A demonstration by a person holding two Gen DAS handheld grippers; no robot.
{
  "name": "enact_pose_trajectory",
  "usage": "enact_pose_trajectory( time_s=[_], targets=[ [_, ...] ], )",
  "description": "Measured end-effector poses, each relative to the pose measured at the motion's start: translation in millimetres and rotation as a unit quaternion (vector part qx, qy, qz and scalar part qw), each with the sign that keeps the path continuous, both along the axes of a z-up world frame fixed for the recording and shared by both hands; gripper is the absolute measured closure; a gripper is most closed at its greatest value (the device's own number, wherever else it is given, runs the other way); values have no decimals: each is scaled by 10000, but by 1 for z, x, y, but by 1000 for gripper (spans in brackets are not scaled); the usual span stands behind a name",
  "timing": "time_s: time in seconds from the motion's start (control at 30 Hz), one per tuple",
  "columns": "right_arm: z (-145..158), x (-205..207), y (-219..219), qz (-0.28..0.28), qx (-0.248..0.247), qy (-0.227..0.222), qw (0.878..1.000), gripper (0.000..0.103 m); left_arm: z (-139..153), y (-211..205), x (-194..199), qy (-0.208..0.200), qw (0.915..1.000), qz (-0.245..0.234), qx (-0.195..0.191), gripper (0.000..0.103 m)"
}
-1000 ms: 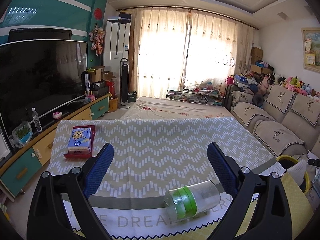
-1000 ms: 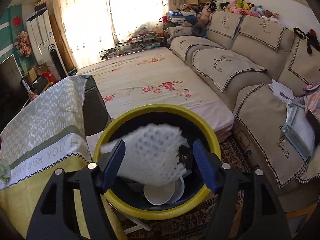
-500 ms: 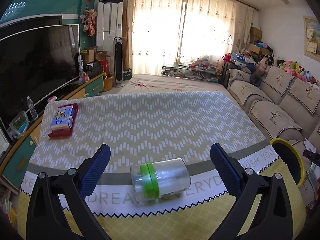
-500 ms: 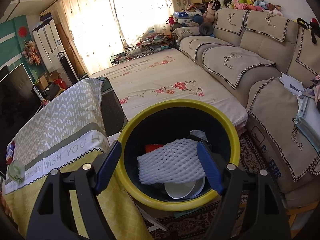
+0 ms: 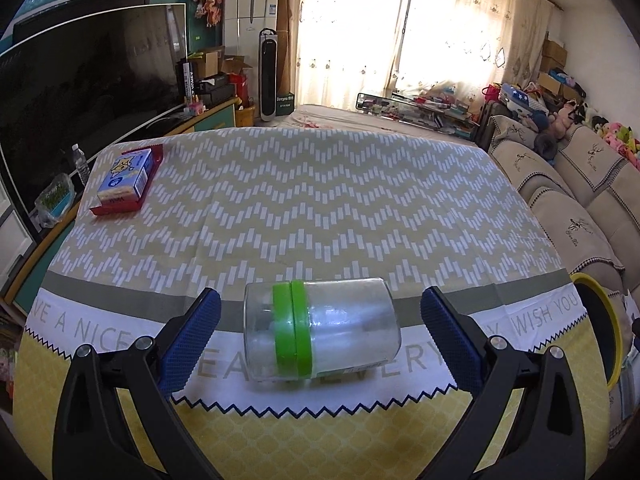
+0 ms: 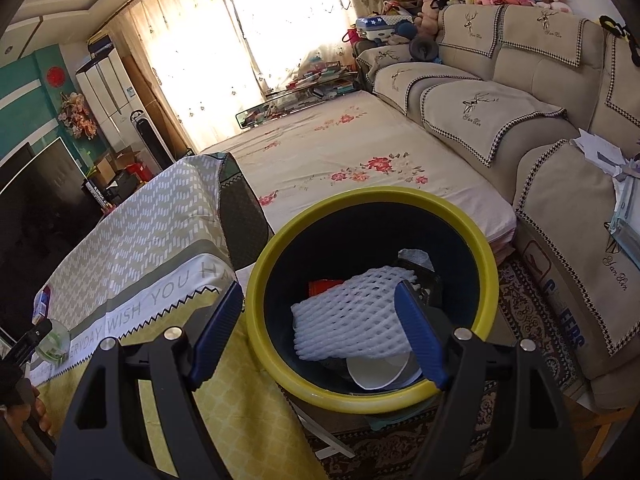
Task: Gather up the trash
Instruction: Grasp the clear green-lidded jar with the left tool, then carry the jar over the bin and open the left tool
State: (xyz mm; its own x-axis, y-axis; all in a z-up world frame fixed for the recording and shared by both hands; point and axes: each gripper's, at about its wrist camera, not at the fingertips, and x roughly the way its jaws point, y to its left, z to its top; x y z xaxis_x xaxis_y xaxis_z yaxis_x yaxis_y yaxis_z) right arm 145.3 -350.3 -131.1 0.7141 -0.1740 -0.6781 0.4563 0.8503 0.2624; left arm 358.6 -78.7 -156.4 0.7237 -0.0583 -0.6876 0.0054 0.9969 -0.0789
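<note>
A clear plastic jar (image 5: 324,330) with a green band lies on its side on the tablecloth (image 5: 320,200). My left gripper (image 5: 320,332) is open, its blue pads on either side of the jar, not touching it. My right gripper (image 6: 318,332) is open and empty above the yellow-rimmed trash bin (image 6: 490,276). A white foam net (image 6: 352,316) lies in the bin on top of other trash, with a white bowl (image 6: 376,372) under it. The bin's rim also shows at the right edge of the left wrist view (image 5: 596,292).
A tissue box (image 5: 126,176) sits on a red tray at the table's far left. A TV (image 5: 80,92) on its cabinet stands left of the table. A sofa (image 6: 540,128) lies right of the bin, a flowered mat (image 6: 340,152) beyond.
My left gripper has moved in until the jar lies between its open fingers. The foam net has dropped from my right gripper into the bin, and the right gripper has drawn back a little.
</note>
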Motion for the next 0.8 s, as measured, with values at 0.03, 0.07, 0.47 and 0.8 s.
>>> enact_pose_trajectory(
  time_s=[0.03,0.07,0.47,0.8],
  targets=[
    [-1,0,0,3,18,10,10000,29,-1,0,2,43,10000,-12,5,5],
    [-2,0,-1,3,30,17,10000,29,-3,-1,3,83,10000,-14,12,5],
    [-7,-2,-6,-13,127,24,9999,29,-12,3,16,306,9995,-17,-15,28],
    [-5,-8,-10,-24,176,-49,9998,29,-6,-3,8,325,9993,-204,-36,28]
  ],
)
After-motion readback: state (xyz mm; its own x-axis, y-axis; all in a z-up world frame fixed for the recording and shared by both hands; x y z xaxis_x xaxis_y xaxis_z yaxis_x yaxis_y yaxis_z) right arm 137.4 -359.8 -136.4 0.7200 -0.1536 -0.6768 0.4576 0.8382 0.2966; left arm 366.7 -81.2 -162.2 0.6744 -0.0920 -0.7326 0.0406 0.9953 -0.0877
